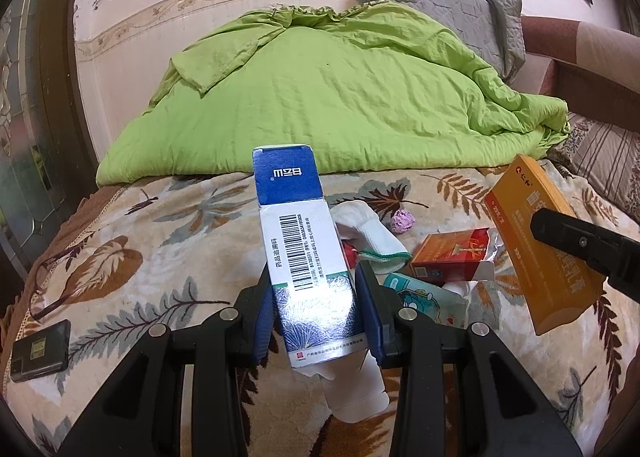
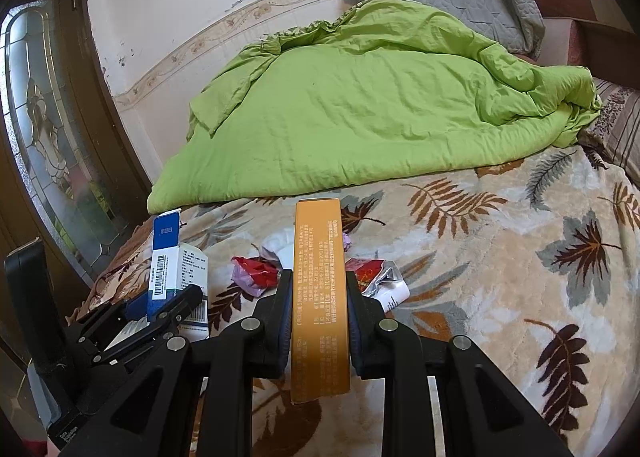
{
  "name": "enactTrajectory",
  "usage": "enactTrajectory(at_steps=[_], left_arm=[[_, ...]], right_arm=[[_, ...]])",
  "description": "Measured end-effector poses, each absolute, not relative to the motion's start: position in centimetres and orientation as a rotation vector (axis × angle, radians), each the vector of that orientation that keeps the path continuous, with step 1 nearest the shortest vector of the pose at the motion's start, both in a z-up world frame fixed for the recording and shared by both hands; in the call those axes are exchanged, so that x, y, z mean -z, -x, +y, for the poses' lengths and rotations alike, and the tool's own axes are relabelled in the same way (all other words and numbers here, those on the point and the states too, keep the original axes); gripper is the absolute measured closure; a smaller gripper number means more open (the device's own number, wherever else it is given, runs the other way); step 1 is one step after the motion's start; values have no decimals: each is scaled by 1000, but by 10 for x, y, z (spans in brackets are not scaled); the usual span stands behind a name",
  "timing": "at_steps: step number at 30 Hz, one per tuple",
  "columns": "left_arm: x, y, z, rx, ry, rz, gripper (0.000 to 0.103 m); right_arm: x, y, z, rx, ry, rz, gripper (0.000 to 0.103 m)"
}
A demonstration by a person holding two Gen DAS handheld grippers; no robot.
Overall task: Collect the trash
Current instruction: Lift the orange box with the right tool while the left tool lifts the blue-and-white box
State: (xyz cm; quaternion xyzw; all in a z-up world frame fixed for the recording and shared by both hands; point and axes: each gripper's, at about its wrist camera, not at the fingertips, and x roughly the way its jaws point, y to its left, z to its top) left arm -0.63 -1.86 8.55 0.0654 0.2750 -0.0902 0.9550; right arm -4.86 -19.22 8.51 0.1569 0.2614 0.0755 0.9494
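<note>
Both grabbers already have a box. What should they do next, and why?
Probably carry both boxes off to a bin, which isn't in view. The left gripper grips the blue and white box, the right gripper grips the orange box, so neither can pick up the red pack left on the bed.

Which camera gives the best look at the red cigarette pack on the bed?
The left wrist view: the red cigarette pack lies in the open, lid flap showing. In the right wrist view the orange box in the right gripper hides most of it.
</note>
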Motion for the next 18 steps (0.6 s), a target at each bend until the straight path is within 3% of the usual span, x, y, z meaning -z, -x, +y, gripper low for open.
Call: enactTrajectory(at_steps=[18], left_arm=[[-85, 8, -23, 184, -141, 556, 66]], right_arm=[[-85, 49, -194, -156, -323, 533, 78]])
